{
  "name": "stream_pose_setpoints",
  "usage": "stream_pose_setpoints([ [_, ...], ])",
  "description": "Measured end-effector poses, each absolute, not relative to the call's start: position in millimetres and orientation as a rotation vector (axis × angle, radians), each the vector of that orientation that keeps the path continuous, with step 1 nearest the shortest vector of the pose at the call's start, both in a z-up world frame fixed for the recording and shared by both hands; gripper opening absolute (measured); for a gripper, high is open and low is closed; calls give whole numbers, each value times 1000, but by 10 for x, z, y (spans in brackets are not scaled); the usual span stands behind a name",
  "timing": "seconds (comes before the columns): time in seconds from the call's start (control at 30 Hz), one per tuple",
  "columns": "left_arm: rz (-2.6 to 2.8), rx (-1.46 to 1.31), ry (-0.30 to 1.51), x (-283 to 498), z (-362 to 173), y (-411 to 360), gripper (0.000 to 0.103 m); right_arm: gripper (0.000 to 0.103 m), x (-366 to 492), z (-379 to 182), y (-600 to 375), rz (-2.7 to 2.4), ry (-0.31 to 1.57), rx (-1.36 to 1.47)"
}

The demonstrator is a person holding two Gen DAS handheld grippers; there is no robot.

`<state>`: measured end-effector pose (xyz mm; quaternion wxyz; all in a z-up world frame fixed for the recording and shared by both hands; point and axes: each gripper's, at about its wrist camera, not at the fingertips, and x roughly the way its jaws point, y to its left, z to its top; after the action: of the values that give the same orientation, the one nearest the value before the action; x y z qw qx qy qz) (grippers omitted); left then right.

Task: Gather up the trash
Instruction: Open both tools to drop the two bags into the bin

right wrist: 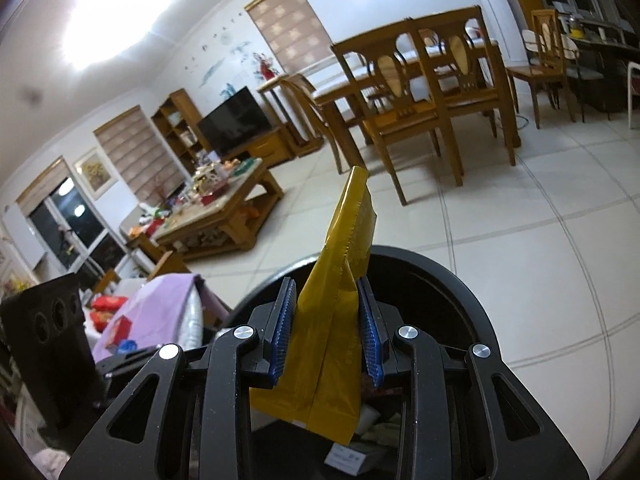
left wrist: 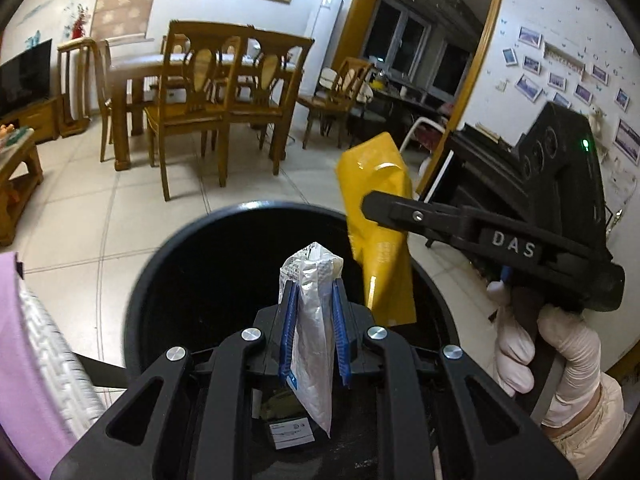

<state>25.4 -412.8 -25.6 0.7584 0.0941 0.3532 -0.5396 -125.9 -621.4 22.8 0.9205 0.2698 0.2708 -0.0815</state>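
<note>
My left gripper (left wrist: 314, 292) is shut on a silver foil wrapper (left wrist: 314, 344) and holds it over the open black trash bin (left wrist: 140, 300). My right gripper (right wrist: 326, 292) is shut on a yellow packet (right wrist: 336, 344), also above the bin's rim (right wrist: 460, 280). In the left wrist view the right gripper (left wrist: 372, 204) comes in from the right with the yellow packet (left wrist: 380, 248) hanging over the bin's far right side. Some paper trash (left wrist: 290, 430) lies at the bin's bottom.
A wooden dining table with chairs (left wrist: 208, 92) stands on the tiled floor beyond the bin. A cluttered coffee table (right wrist: 216, 208) and a TV (right wrist: 236, 120) are to the left. A purple-covered surface (right wrist: 160, 300) lies beside the bin on the left.
</note>
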Motion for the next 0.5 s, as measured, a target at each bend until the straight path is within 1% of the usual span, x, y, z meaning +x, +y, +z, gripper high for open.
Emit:
stream_pose_setpoints([
  [0.1,-1172,224,786,229,-320,-4086,18,31,-1215,112,-6261,-174,569,563],
  [0.3,-1155,252,805,210,-379,-4109,18,31,-1099,59,-6130,-183,599,551],
  [0.4,-1143,266,808,188,-381,-4119,20,32,-1060,19,-6107,-175,610,552],
  [0.47,-1133,267,805,200,-386,-4112,22,36,-1047,16,-6086,-174,612,556],
  [0.5,-1128,269,808,201,-382,-4109,22,44,-1046,14,-6084,-172,609,557],
])
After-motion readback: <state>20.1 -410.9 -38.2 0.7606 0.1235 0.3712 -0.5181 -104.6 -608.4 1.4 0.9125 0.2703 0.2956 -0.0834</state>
